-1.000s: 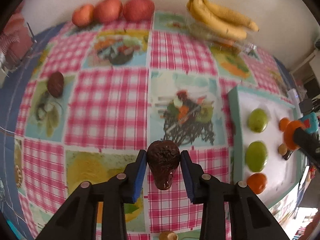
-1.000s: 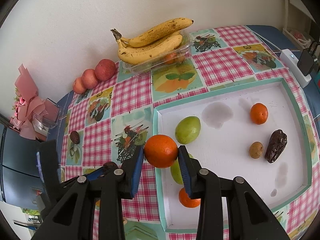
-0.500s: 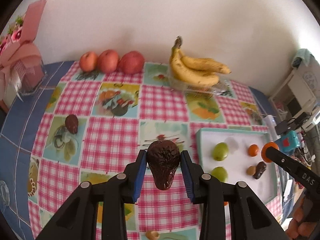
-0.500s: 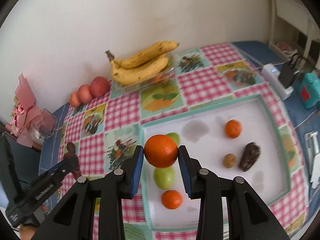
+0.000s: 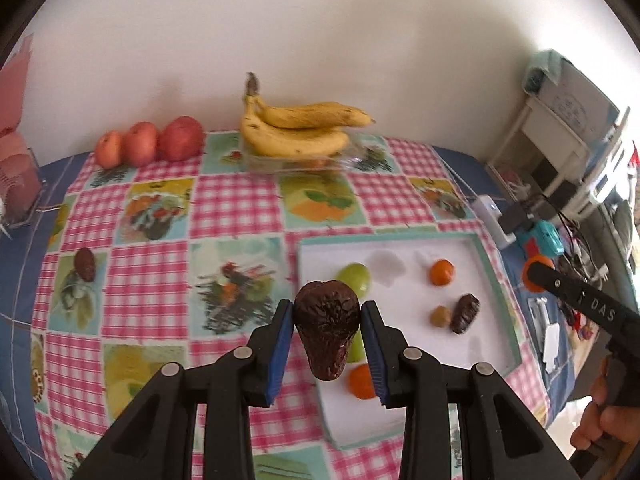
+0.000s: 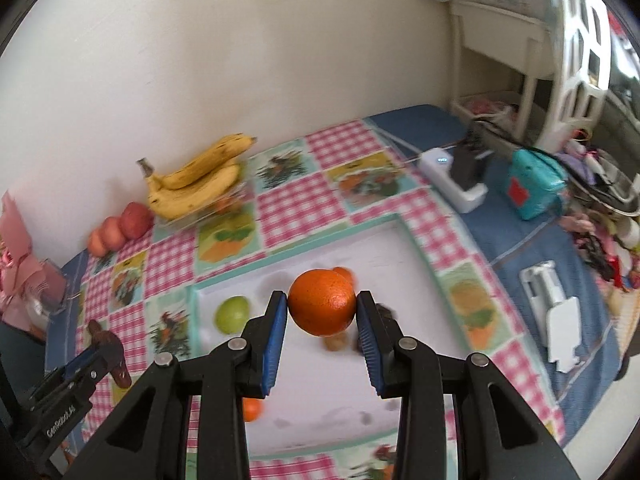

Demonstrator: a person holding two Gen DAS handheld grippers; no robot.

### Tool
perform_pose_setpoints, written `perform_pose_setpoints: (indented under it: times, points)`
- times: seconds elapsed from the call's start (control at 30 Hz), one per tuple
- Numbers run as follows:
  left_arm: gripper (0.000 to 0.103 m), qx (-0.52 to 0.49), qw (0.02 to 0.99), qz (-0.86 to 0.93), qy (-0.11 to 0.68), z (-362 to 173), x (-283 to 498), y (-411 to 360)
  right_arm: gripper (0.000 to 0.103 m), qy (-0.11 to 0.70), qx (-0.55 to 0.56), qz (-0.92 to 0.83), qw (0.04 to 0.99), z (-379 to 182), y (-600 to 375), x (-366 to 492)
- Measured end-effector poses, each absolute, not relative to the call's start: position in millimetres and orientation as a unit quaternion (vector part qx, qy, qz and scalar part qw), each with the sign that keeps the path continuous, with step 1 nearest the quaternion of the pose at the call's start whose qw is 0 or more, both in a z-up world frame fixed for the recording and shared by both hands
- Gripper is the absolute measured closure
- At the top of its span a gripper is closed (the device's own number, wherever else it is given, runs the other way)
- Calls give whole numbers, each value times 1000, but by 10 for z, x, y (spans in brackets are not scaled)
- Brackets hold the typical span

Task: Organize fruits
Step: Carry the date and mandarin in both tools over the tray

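My left gripper (image 5: 326, 338) is shut on a dark brown wrinkled avocado (image 5: 326, 328), held high above the table near the white tray (image 5: 496, 276). My right gripper (image 6: 322, 320) is shut on a large orange (image 6: 322, 306), held above the same tray (image 6: 404, 360). On the tray lie green fruits (image 5: 356, 278), a small orange (image 5: 441, 272), another orange (image 5: 360, 382), a small brown fruit (image 5: 440, 316) and a dark avocado (image 5: 465, 313). The left gripper and its avocado also show in the right wrist view (image 6: 108, 354).
Bananas (image 5: 296, 132) on a clear container and three red apples (image 5: 148, 144) stand by the wall. Another dark fruit (image 5: 85, 264) lies on the checked cloth at left. A pink holder (image 5: 16, 184) stands far left. Chargers and clutter (image 6: 532, 188) sit right of the tray.
Both grippers have risen and pulled back from the table, so the tray and fruits look smaller. Each still holds its fruit.
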State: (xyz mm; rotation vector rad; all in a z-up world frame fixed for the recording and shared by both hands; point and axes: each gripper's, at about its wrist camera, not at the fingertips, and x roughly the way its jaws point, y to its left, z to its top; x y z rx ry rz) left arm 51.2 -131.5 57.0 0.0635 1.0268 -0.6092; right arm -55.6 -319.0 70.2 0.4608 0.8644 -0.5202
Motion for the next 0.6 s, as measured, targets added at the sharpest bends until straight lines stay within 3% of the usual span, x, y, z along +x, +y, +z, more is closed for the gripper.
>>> perform_pose_setpoints:
  times: [0.6]
  points:
    - [66,111,767,-345,529,24,-50,-2177,66,449,258,-276,810,272,-3617,-805]
